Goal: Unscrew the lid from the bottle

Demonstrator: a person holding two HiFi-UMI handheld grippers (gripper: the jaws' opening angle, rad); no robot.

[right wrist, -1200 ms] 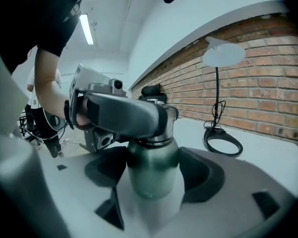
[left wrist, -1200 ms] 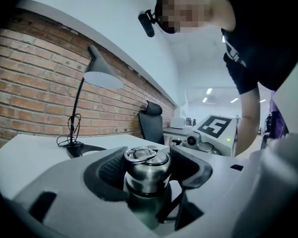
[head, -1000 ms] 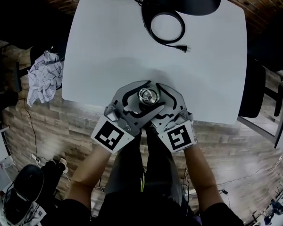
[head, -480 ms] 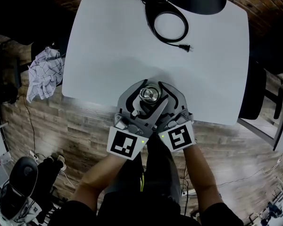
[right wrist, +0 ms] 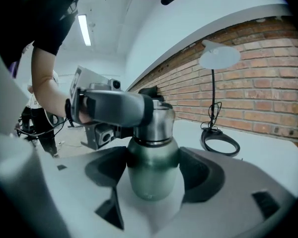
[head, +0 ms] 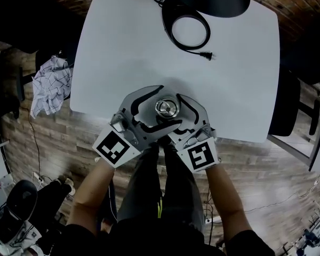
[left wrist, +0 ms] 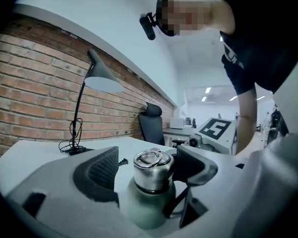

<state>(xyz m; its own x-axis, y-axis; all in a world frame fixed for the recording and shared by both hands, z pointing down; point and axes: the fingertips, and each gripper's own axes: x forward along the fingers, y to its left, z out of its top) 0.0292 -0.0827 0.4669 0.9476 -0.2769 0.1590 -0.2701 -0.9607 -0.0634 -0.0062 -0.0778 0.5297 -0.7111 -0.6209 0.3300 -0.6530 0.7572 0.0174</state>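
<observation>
Green bottle (right wrist: 153, 182) pinched by right gripper (right wrist: 155, 168) fingers (right wrist: 201, 175) — left gripper (left wrist: 147, 165) fingers (left wrist: 99, 170) just opened wider, lid (left wrist: 150, 178) between.

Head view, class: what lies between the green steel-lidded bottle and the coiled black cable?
Head view: only bare white table from the jaws round the green bottle to the black cable.

My grey fingers (left wrist: 54, 182) carry black pads. The bottle (right wrist: 151, 172) is dull green, its lid (left wrist: 151, 170) silver steel. The counter (head: 128, 41) is white, the cable (head: 169, 30) black, the cloth (head: 50, 87) white with dark checks.
</observation>
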